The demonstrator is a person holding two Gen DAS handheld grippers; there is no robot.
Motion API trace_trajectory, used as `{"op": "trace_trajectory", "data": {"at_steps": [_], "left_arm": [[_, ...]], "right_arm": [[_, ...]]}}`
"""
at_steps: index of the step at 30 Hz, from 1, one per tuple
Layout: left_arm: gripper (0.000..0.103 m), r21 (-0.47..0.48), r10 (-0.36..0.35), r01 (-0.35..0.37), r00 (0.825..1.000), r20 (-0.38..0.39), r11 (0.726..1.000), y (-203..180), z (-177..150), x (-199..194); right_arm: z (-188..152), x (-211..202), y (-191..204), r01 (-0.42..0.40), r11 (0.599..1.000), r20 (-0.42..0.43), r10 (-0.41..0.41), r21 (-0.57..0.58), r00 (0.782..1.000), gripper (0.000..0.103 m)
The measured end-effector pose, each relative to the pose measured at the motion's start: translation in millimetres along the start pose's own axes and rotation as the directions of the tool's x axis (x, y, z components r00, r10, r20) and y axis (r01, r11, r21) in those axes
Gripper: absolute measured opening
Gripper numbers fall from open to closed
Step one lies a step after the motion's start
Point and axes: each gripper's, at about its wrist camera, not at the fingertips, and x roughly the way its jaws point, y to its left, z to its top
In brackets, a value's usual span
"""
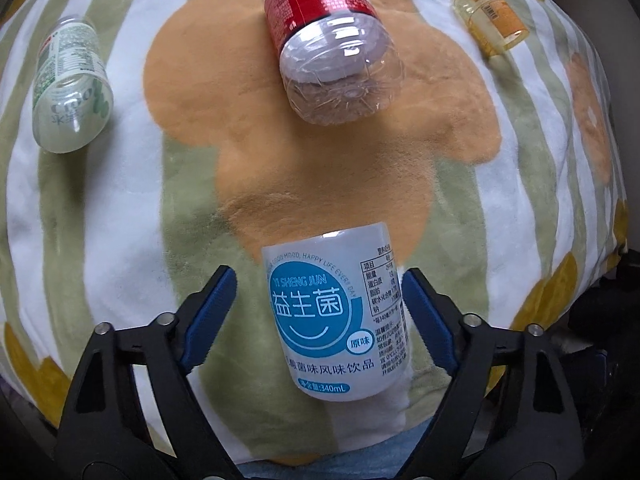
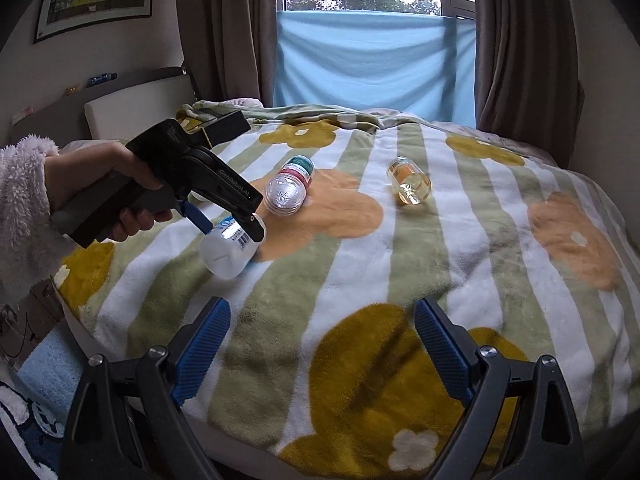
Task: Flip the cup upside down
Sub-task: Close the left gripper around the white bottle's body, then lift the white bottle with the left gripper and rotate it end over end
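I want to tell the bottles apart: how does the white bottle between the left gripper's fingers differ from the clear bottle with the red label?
The white bottle is opaque, with a blue printed logo; the clear bottle is see-through, with a red label. The white bottle sits between the open fingers of the left gripper; the clear bottle lies farther away, with no gripper near it. Both lie on their sides on the striped blanket.
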Motion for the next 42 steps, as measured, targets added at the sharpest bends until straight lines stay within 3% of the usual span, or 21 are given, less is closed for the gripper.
{"op": "trace_trajectory", "data": {"at_steps": [4,8,10,11,12,13,15,17,18,20,21,22,24,28,32,36,39,42], "left_arm": [[0.062,-0.008,-0.072,0.071,0.997,-0.042,0.997,1,1,9],[0.06,0.117,-0.002,0.007,0.999,-0.042,0.993,-10,1,1],[0.06,0.278,0.091,-0.076,0.995,-0.04,0.958,-25,0,-6],[0.06,0.38,0.146,-0.124,0.989,-0.031,0.917,-34,-4,-8],[0.06,0.494,0.211,-0.18,0.978,-0.006,0.851,-45,-10,-9],[0.06,0.608,0.272,-0.239,0.962,0.039,0.757,-57,-19,-10],[0.06,0.79,0.36,-0.326,0.922,0.144,0.519,-75,-40,-9],[0.059,0.884,0.406,-0.34,0.893,0.195,0.321,-84,-56,-2],[0.059,0.917,0.413,-0.324,0.887,0.208,0.233,-85,-64,0],[0.059,0.957,0.428,-0.281,0.874,0.227,0.066,-90,-79,9],[0.059,0.963,0.437,-0.269,0.866,0.243,-0.001,-94,-82,12],[0.059,0.964,0.442,-0.261,0.861,0.253,-0.043,-96,-85,17],[0.059,0.967,0.444,-0.248,0.86,0.251,-0.066,-101,-83,19],[0.059,0.969,0.395,-0.247,0.887,0.238,-0.03,-115,-79,16],[0.059,0.962,0.402,-0.269,0.878,0.261,-0.037,-107,-83,17],[0.059,0.957,0.374,-0.288,0.886,0.275,-0.023,-99,-93,12],[0.059,0.955,0.372,-0.297,0.887,0.276,0.0,-86,-93,9],[0.059,0.95,0.356,-0.309,0.894,0.272,0.05,-72,-93,3]], "right_arm": [[-4,-4,-4,-0.011,1.0,0.013,0.011,0.018,1.0,0.092],[-7,-7,-9,-0.022,0.999,0.022,0.021,0.033,1.0,0.092],[-8,-8,-10,-0.031,0.999,0.03,0.03,0.043,0.999,0.092],[-9,-8,-12,-0.034,0.998,0.033,0.033,0.047,0.999,0.092],[-9,-8,-12,-0.036,0.998,0.036,0.034,0.051,0.999,0.092],[-10,-9,-13,-0.039,0.998,0.039,0.037,0.055,0.999,0.092],[-11,-9,-15,-0.047,0.996,0.048,0.044,0.07,0.998,0.092],[-12,-8,-17,-0.057,0.994,0.057,0.053,0.088,0.997,0.092],[-12,-8,-19,-0.06,0.993,0.059,0.054,0.097,0.997,0.092],[-13,-7,-20,-0.06,0.992,0.062,0.054,0.109,0.997,0.092],[-13,-7,-20,-0.058,0.992,0.064,0.051,0.114,0.997,0.092],[-13,-7,-21,-0.056,0.991,0.066,0.048,0.118,0.997,0.092],[-13,-8,-22,-0.053,0.99,0.068,0.044,0.128,0.997,0.092],[-14,-9,-26,-0.054,0.987,0.07,0.043,0.154,0.997,0.092],[-16,-6,-29,-0.065,0.983,0.066,0.055,0.172,0.996,0.092],[-16,-5,-27,-0.07,0.982,0.067,0.06,0.173,0.996,0.092],[-17,-4,-25,-0.082,0.981,0.068,0.071,0.176,0.995,0.092],[-17,-2,-22,-0.091,0.981,0.067,0.081,0.172,0.994,0.092]]}}
